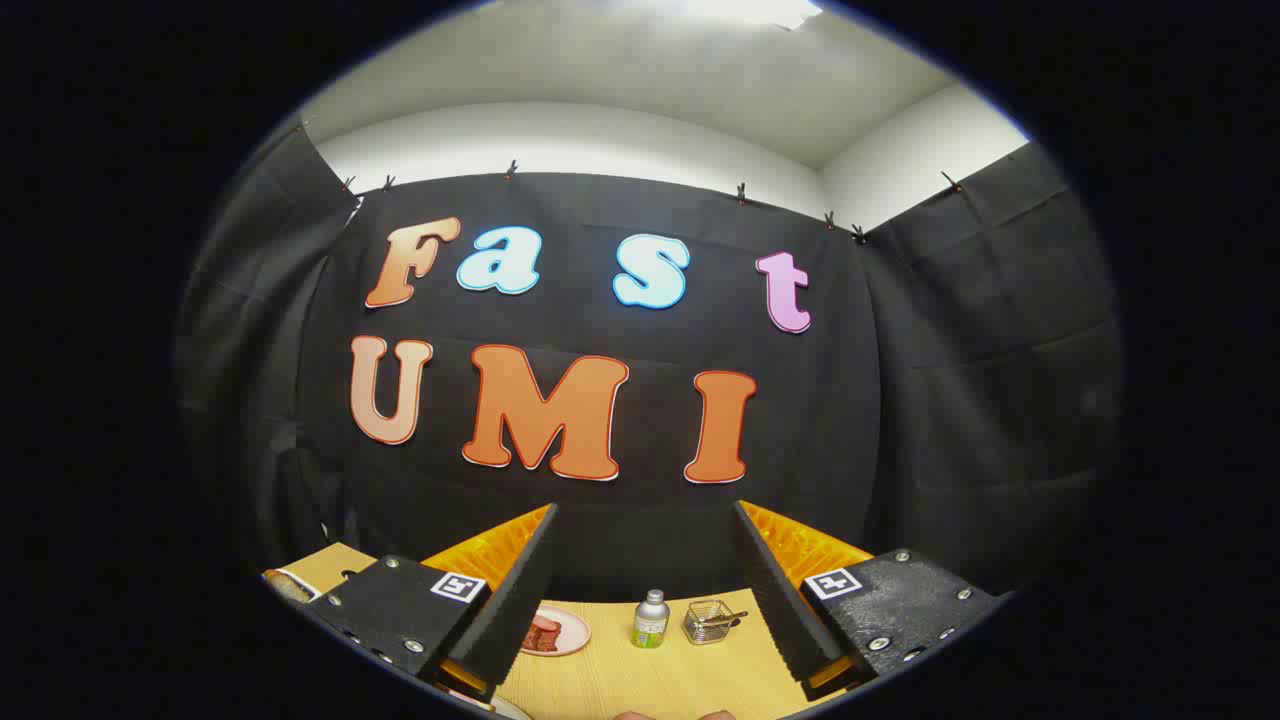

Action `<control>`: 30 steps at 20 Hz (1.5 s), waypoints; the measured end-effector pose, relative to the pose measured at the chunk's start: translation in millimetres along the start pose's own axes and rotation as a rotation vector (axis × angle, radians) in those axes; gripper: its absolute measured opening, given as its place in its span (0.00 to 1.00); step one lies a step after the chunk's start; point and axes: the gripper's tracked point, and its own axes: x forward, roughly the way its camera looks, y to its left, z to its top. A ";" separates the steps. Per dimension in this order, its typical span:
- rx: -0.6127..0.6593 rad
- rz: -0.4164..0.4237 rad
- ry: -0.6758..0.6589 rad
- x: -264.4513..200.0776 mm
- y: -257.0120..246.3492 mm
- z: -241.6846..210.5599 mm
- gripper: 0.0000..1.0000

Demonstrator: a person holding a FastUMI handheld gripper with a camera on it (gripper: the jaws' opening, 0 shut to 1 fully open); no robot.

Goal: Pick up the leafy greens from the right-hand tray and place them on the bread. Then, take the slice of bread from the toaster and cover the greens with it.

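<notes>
two black foam-lined fingers of the gripper [645, 590] stood wide apart with nothing between them, tilted up toward the booth's dark cloth wall rather than down at the work. beyond the fingers, on a pale wooden table [620, 680], sat a pink plate [562, 632] with something reddish on it, just beside the left finger. a small bottle [650, 619] with a green label stood between the fingers further off, and a small wire basket [708, 621] sat just to its right. at the far left, past the left finger, the edge of another dish [288, 584] was partly visible.

the leafy greens, their tray, the bread and the toaster could not be made out from this angle, so where they lay could not be told.

the likely risk was judged to be this: with the camera aimed so high, a reach downward would start nearly blind, and the open fingers could knock over the upright bottle or nudge the plate on the way.

the table looked smooth and light, with a fine grain. black cloth clipped along its top edge closed the booth on three sides, and white walls and a bright ceiling showed above.
</notes>
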 end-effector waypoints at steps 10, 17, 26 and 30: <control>0.006 -0.012 -0.017 -8.7 -7.1 11.5 1.00; -0.011 0.036 0.065 -13.4 -11.0 -20.3 1.00; -0.042 0.254 0.349 -44.0 13.9 -131.2 1.00; -0.029 0.344 0.516 -62.4 30.0 -193.6 1.00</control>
